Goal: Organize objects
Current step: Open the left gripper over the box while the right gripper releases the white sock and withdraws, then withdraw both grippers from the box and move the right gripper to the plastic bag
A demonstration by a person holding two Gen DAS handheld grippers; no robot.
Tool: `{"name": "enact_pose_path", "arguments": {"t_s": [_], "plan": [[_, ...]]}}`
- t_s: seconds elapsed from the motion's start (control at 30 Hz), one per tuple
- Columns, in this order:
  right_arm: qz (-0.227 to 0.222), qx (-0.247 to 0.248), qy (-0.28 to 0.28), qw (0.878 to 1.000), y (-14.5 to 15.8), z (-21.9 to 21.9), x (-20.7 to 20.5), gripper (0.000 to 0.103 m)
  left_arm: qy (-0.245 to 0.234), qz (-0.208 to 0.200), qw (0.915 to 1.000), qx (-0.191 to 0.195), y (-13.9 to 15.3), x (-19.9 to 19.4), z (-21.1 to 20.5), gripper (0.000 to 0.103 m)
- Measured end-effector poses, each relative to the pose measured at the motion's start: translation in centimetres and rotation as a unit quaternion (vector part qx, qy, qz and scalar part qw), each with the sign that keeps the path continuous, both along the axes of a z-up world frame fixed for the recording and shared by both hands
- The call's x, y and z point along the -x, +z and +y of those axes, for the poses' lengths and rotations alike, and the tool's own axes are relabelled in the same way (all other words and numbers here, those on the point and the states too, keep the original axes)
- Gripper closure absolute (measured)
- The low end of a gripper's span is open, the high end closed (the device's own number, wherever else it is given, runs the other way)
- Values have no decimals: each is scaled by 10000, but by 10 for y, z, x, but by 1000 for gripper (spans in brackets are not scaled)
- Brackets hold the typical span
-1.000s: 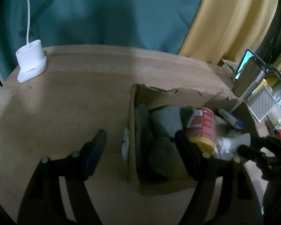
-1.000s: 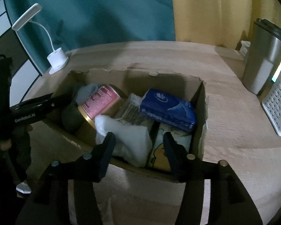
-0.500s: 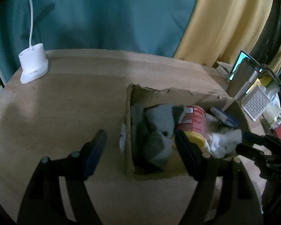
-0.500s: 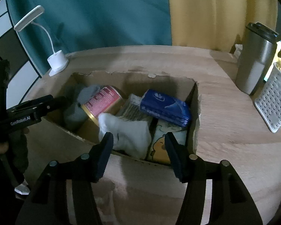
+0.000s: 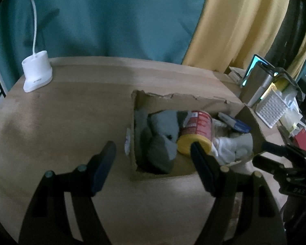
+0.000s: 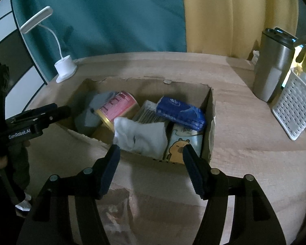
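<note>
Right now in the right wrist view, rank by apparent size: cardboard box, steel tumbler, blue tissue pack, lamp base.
1. cardboard box
2. steel tumbler
3. blue tissue pack
4. lamp base, though it sits farthest back, so it may only look smallest.

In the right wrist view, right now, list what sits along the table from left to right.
White desk lamp → cardboard box, with the red can left of the blue tissue pack inside it → steel tumbler → white perforated basket.
</note>
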State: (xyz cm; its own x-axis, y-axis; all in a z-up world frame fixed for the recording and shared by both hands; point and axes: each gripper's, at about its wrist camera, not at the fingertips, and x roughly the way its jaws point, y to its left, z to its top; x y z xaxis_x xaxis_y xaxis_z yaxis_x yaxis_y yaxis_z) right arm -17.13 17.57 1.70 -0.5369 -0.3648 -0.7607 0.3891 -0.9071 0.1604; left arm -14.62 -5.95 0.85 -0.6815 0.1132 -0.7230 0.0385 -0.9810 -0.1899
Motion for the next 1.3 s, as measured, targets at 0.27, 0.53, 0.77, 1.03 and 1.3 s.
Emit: {"name": "enact_pose_path", "arguments": {"t_s": [0.27, 0.53, 0.77, 1.03, 1.3], "plan": [[65, -5, -19, 10000, 4, 0, -10, 36, -53, 52, 10000, 10, 4, -10, 5, 27], [115, -14, 7, 9999, 6, -1, -22, 36, -90, 122, 9999, 15, 8, -23, 8, 27], [181, -16, 5, 9998, 10, -1, -35, 36, -156, 184, 9997, 42, 11, -38, 9, 27], [245, -17, 5, 9997, 8, 3, -52, 36, -168, 158, 9997, 72, 8, -56, 13, 27], [285, -59, 40, 9996, 6, 7, -67, 27, -232, 164, 9996, 33, 4, -71, 20, 27]]}}
